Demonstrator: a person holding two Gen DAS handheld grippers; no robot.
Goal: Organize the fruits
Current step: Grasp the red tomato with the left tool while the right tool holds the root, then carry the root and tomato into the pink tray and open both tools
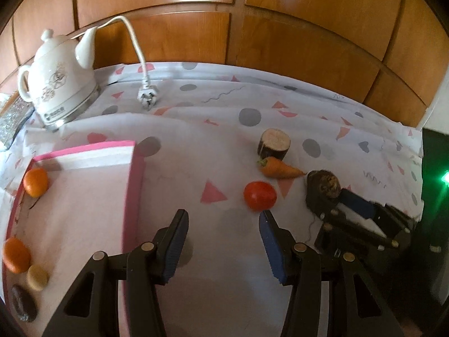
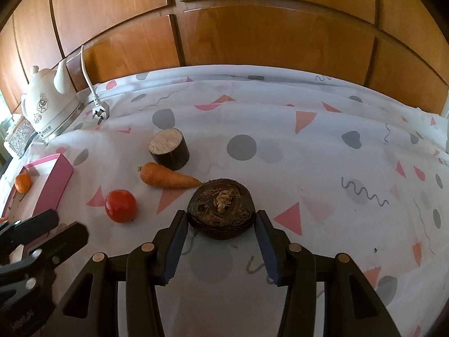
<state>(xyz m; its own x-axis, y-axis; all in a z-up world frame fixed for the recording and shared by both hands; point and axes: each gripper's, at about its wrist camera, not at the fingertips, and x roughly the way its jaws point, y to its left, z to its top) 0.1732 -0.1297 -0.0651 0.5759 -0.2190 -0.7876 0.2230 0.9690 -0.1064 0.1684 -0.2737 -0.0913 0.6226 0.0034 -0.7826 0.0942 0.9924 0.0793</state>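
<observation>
A red tomato (image 1: 259,195) lies on the patterned tablecloth just beyond my open, empty left gripper (image 1: 224,216). A carrot (image 1: 280,170) and a dark cut stump-like piece (image 1: 274,143) lie behind it. A dark brown round root (image 2: 221,208) sits between the tips of my open right gripper (image 2: 221,219); whether the pads touch it I cannot tell. The tomato (image 2: 121,205), carrot (image 2: 168,177) and stump piece (image 2: 169,149) also show in the right wrist view. A pink-rimmed tray (image 1: 130,185) at the left holds two oranges (image 1: 35,182), a pale round piece (image 1: 37,277) and a dark piece (image 1: 23,302).
A white ceramic kettle (image 1: 57,80) with its loose cord and plug (image 1: 147,97) stands at the back left. A glittery box (image 1: 12,119) lies left of it. Wooden panels (image 1: 252,42) close the back. The cloth's right edge (image 1: 418,151) drops off.
</observation>
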